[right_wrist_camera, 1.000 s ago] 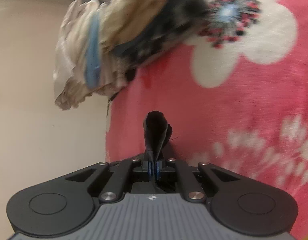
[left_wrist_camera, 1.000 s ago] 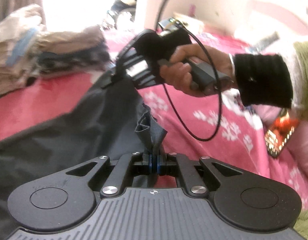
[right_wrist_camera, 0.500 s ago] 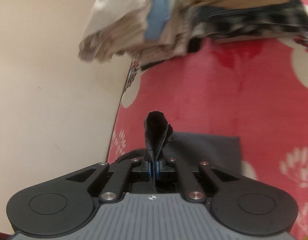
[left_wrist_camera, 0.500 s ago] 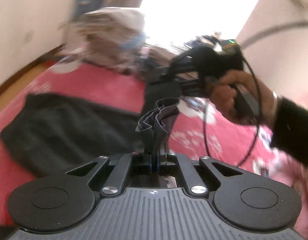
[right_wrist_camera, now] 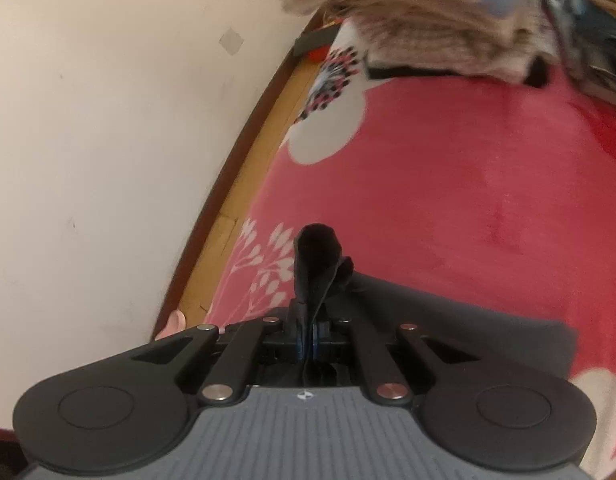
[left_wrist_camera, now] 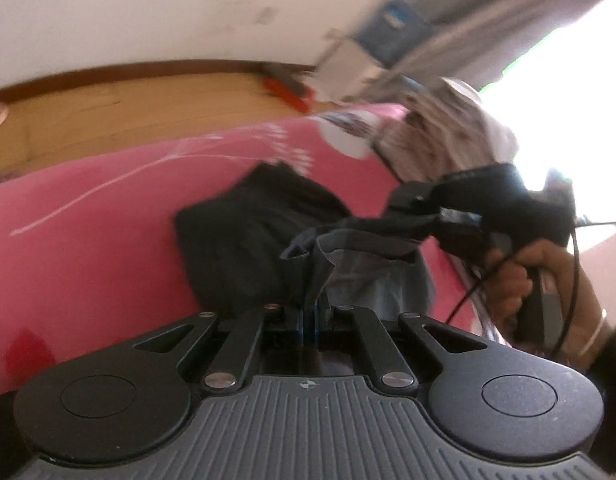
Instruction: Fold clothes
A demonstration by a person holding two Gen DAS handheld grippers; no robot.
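Note:
A dark grey garment (left_wrist_camera: 243, 240) lies partly doubled over on the pink flowered blanket (left_wrist_camera: 87, 220). My left gripper (left_wrist_camera: 310, 312) is shut on a bunched edge of it. In the left wrist view the right gripper (left_wrist_camera: 404, 204), in a person's hand (left_wrist_camera: 520, 276), holds another edge of the same cloth up at the right. In the right wrist view my right gripper (right_wrist_camera: 307, 330) is shut on a pinched fold of the garment (right_wrist_camera: 448, 320), which spreads flat to the right over the blanket (right_wrist_camera: 468, 180).
A pile of folded clothes (right_wrist_camera: 448, 12) sits at the far end of the bed (left_wrist_camera: 440, 140). A wooden bed edge (right_wrist_camera: 243, 152) runs along a cream wall (right_wrist_camera: 107, 120). A cable (left_wrist_camera: 548, 240) hangs from the right gripper.
Both grippers have swung across the bed with the garment, carrying its held edge over the part that lies flat. The wall and the wooden bed edge have come into view.

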